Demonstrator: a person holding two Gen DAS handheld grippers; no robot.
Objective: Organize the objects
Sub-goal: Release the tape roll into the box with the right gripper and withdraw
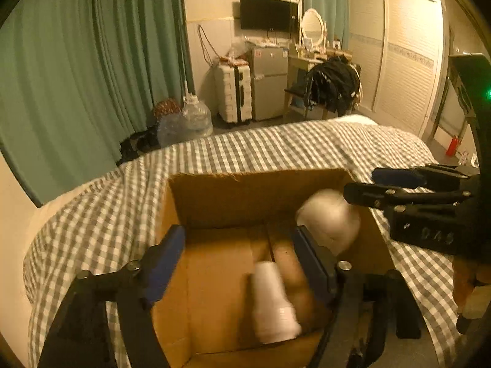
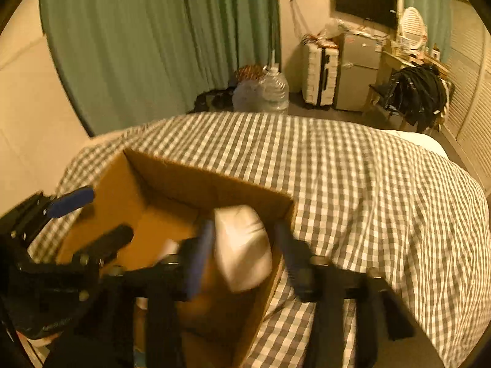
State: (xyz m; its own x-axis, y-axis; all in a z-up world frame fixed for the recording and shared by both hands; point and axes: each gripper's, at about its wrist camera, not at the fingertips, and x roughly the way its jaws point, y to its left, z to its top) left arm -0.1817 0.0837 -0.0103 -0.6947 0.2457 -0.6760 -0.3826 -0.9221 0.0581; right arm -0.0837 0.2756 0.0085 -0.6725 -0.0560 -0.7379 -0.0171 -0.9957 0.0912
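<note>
Left gripper wide open, white bottle lying lengthwise in cardboard box, cap seemingly nearest camera.

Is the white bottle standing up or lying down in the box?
Lying down. The white bottle lies on its side on the floor of the open cardboard box, blurred, between the left tongs' open fingers.

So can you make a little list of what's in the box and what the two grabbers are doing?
surface: checked bedspread
container: open cardboard box on the bed
in box, near side: blurred white bottle-like thing
in box, right side: blurred white rounded thing
left gripper: open, over the box
right gripper: open, fingers on either side of the rounded thing
contact: cannot tell
</note>
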